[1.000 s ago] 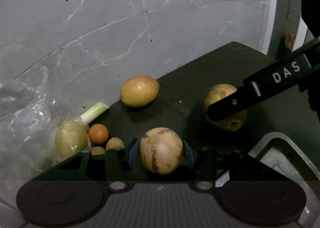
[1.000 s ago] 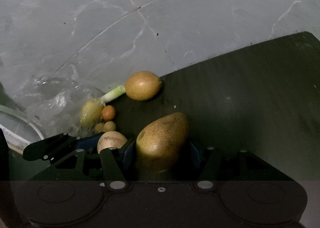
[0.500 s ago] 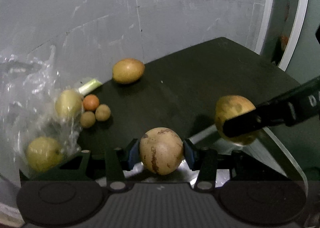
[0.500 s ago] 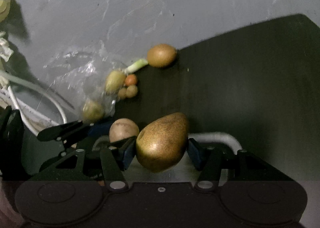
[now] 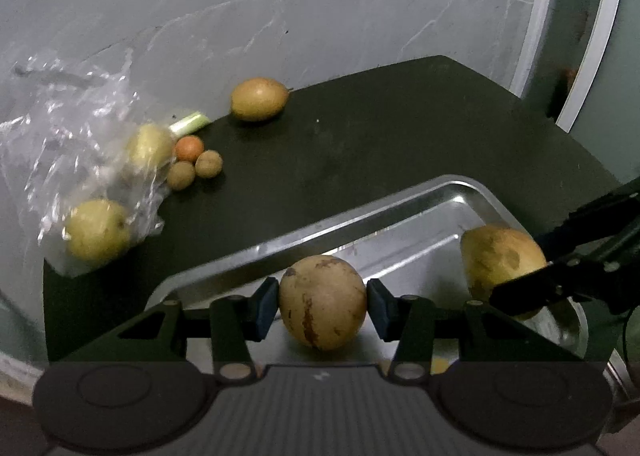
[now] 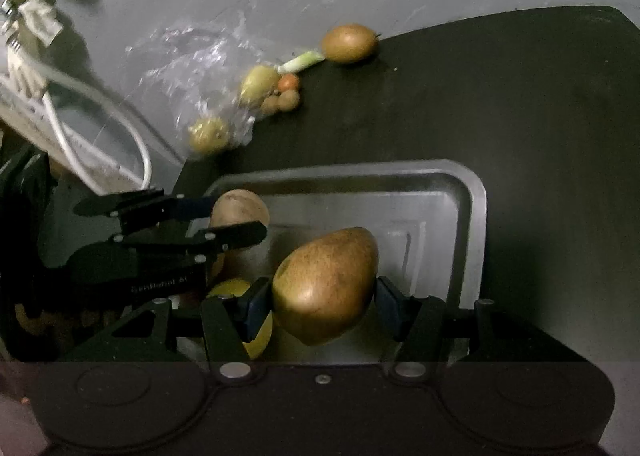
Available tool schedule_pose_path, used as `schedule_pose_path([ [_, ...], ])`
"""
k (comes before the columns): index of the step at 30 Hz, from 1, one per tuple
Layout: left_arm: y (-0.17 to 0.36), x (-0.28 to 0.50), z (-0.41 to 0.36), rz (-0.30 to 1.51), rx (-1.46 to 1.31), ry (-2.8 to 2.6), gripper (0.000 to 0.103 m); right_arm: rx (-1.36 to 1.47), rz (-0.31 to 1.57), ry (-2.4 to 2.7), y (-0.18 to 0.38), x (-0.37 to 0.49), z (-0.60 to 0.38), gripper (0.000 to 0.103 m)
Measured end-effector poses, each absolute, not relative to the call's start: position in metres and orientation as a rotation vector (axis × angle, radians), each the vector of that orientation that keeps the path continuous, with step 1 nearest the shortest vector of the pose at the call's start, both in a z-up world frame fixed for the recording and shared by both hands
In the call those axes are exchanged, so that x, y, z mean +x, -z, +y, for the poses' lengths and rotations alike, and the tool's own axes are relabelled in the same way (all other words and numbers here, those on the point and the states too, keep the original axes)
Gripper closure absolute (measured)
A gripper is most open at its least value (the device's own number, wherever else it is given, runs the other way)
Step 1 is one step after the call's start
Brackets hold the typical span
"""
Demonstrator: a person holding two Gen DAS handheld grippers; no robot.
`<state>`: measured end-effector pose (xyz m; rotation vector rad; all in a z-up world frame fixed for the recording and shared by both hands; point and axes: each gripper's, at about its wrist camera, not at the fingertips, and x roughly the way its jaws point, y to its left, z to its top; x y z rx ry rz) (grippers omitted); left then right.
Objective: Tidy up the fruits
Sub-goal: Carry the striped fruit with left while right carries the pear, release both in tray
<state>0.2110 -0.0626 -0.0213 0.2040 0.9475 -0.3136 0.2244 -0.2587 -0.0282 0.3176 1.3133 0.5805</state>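
Hovering over metal tray (image 6: 476, 192), right gripper (image 6: 324, 302) clamped on brown oval fruit (image 6: 326, 286), long axis tilted up-right, left gripper (image 5: 322, 306) clamped on blotched round fruit (image 5: 322, 306), upright.

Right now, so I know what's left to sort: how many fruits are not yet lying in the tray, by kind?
Held large fruit (spotted fruit, speckled fruit): 2
Loose large fruit: 1
Bagged yellow fruit: 2
Small brown fruit: 2
Small orange fruit: 1
Total: 8
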Motion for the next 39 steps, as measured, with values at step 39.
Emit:
schedule_pose_path([
  [39, 0.002, 0.155, -0.057, 0.920, 0.123, 0.142, 0.025, -0.059, 1.230, -0.700, 0.006, 0.174, -0.241, 0.022],
])
